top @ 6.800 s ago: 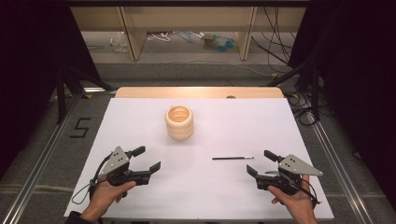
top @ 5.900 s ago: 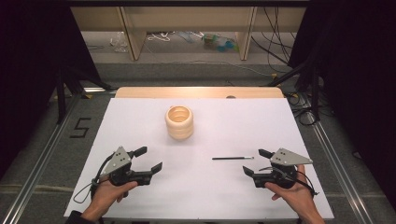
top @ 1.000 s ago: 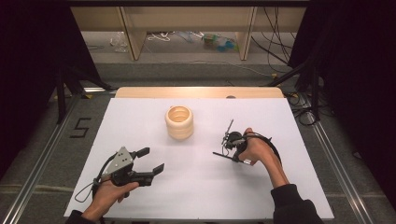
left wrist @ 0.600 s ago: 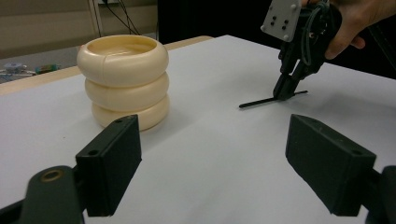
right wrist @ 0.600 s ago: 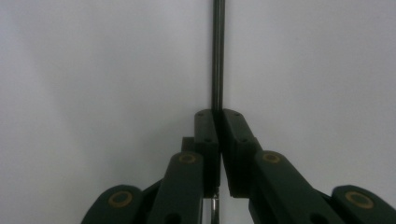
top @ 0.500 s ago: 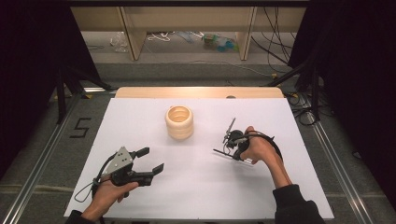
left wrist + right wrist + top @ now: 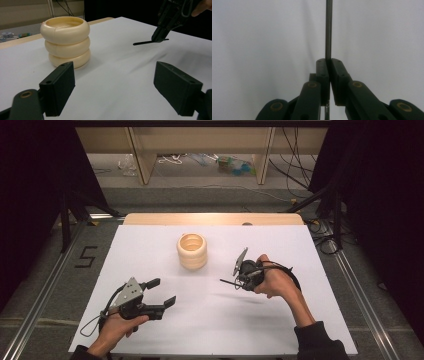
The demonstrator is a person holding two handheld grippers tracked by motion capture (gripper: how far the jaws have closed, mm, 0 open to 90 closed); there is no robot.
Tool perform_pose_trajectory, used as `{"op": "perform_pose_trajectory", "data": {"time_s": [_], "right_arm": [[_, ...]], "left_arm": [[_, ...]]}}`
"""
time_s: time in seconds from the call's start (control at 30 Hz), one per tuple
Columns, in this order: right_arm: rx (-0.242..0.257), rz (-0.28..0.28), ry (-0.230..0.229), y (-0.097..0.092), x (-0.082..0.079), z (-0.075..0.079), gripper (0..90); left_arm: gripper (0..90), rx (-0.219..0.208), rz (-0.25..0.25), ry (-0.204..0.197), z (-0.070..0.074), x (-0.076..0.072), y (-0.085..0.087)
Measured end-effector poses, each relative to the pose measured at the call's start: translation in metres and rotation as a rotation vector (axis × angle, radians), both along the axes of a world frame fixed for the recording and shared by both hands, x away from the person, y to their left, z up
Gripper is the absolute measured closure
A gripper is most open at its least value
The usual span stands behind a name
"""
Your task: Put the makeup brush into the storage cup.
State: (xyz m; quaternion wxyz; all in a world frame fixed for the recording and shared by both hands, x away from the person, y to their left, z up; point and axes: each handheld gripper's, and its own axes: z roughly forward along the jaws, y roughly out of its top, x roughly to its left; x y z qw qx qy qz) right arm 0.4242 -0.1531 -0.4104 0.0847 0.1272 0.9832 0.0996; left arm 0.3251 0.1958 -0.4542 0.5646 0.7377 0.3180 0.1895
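While you hold: your right gripper [image 7: 239,281] is clamped on the thin black stick [image 7: 146,42], jaws pressed together near one end, just above the white table cover [image 7: 210,320].
Stick position: lifted off the surface or barely so, to the right of the cream ribbed pot [image 7: 192,251], pointing toward it.
Handling: it looks light, stiff and narrow, so it may pivot or slip in the pads; gripping nearer the middle would steady it.
Left gripper [image 7: 161,292]: jaws spread wide, holding nothing, near your edge of the table.
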Motion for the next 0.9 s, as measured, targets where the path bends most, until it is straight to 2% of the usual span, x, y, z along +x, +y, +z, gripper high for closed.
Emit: {"op": "perform_pose_trajectory", "data": {"time_s": [0.1, 0.17, 0.2, 0.37, 0.4, 0.43, 0.5, 0.53, 0.63, 0.73, 0.77, 0.83, 0.9], "right_arm": [[0.004, 0.037, -0.016, 0.006, -0.005, 0.003, 85.4], [0.002, 0.032, -0.018, 0.011, -0.011, 0.006, 85.4], [0.009, 0.045, -0.024, 0.013, -0.013, 0.008, 85.4], [0.032, 0.116, -0.037, 0.025, -0.021, 0.011, 85.4], [0.027, 0.103, -0.041, 0.028, -0.024, 0.011, 85.4], [0.029, 0.12, -0.04, 0.03, -0.025, 0.011, 85.4], [0.033, 0.116, -0.034, 0.035, -0.028, 0.012, 85.4], [0.032, 0.147, -0.049, 0.036, -0.028, 0.012, 85.4], [0.032, 0.151, -0.049, 0.044, -0.035, 0.014, 85.4], [0.031, 0.188, -0.057, 0.051, -0.039, 0.015, 85.4], [0.029, 0.19, -0.044, 0.053, -0.041, 0.015, 85.4], [0.038, 0.211, -0.05, 0.056, -0.042, 0.014, 85.4], [0.023, 0.217, -0.034, 0.06, -0.045, 0.012, 85.4]], "left_arm": [[16.3, 0.008, -0.007, -0.004, 0.0, 0.001, 0.0], [16.3, 0.009, -0.01, -0.003, 0.0, 0.001, 0.0], [16.3, 0.0, -0.005, 0.01, 0.0, 0.0, -0.001], [16.6, 0.005, -0.022, 0.016, -0.001, -0.001, -0.004], [16.6, 0.013, -0.029, 0.011, -0.001, -0.001, -0.004], [16.6, 0.005, -0.035, 0.013, -0.001, -0.001, -0.005], [16.6, 0.009, -0.034, 0.017, -0.001, -0.001, -0.006], [17.0, 0.021, -0.041, 0.011, -0.001, -0.001, -0.007], [17.2, 0.032, -0.054, 0.008, -0.001, -0.001, -0.01], [17.2, 0.032, -0.059, 0.017, -0.001, -0.003, -0.012], [17.1, 0.041, -0.068, 0.008, -0.001, -0.003, -0.012], [17.2, 0.043, -0.073, 0.008, -0.001, -0.003, -0.013], [17.5, 0.037, -0.074, 0.018, -0.001, -0.005, -0.015]]}}
